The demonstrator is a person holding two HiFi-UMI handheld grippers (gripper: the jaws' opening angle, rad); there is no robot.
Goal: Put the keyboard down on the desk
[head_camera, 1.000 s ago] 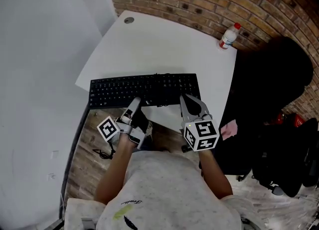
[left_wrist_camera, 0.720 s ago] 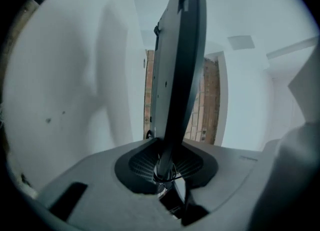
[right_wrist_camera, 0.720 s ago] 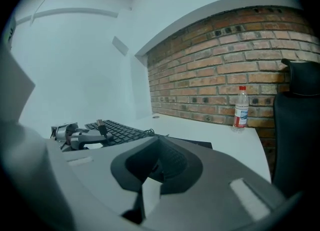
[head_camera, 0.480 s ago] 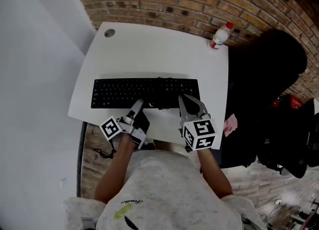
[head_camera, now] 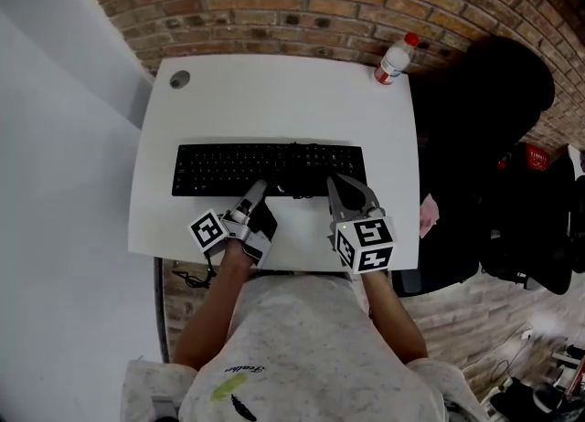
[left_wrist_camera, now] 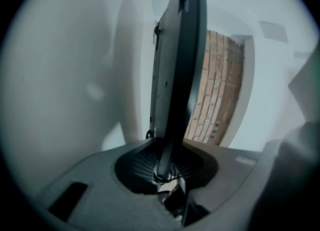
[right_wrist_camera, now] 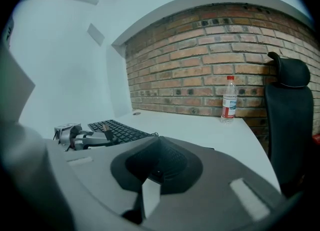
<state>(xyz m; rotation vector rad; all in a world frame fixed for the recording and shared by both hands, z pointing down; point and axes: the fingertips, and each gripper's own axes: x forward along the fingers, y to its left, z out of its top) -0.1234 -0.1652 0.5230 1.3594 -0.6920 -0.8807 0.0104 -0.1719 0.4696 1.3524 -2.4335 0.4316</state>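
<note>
keyboard [head_camera: 219,166] | key print unreadable | left gripper [head_camera: 256,188] clamped on its edge | right gripper [head_camera: 345,183] likewise

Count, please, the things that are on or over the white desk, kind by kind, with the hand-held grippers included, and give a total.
keyboard: 1
bottle: 1
hand-held gripper: 2, the left hand-held gripper and the right hand-held gripper
total: 4
</note>
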